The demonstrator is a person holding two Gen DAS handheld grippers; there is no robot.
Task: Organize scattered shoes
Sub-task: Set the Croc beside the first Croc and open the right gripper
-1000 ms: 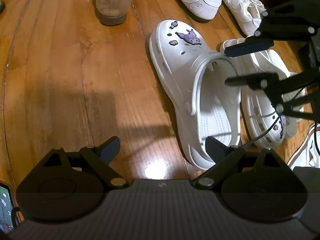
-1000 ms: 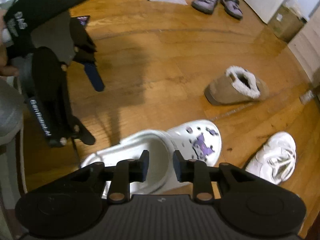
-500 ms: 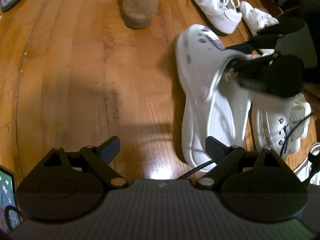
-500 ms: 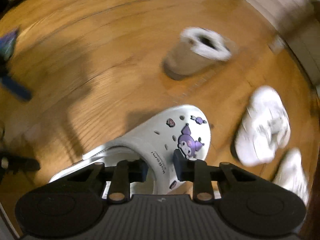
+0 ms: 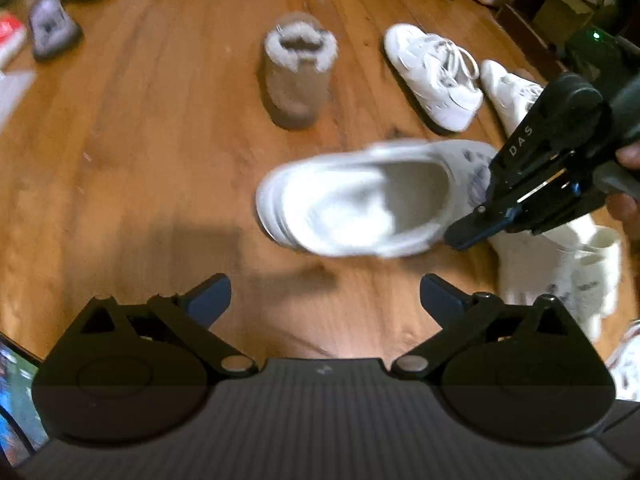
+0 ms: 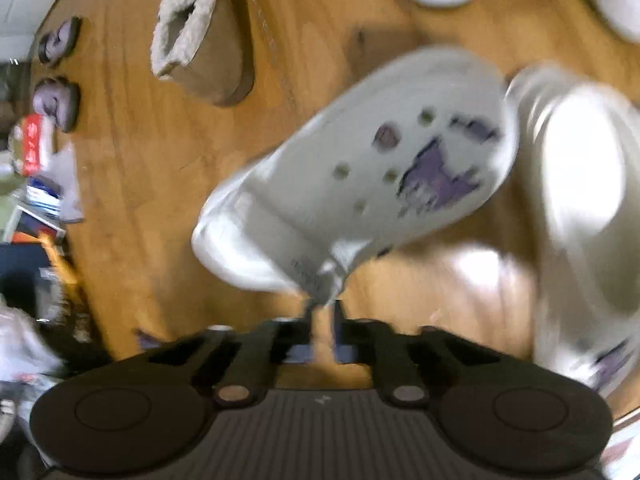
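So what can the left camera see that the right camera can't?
Only the left wrist view shows the open left gripper, the inside of the white clog and the laces of the white sneakers.

Only the right wrist view shows the purple charms on the clog's top and the right gripper pinching its edge.

Both show the clog, the second clog, the tan fuzzy boot, the grey slippers and the wooden floor.

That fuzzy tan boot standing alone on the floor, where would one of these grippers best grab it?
By the fleece-lined collar of the boot, coming down from above. It stands upright with its opening facing up, so one finger could likely slip inside and pinch the wall. The left gripper is open and free.
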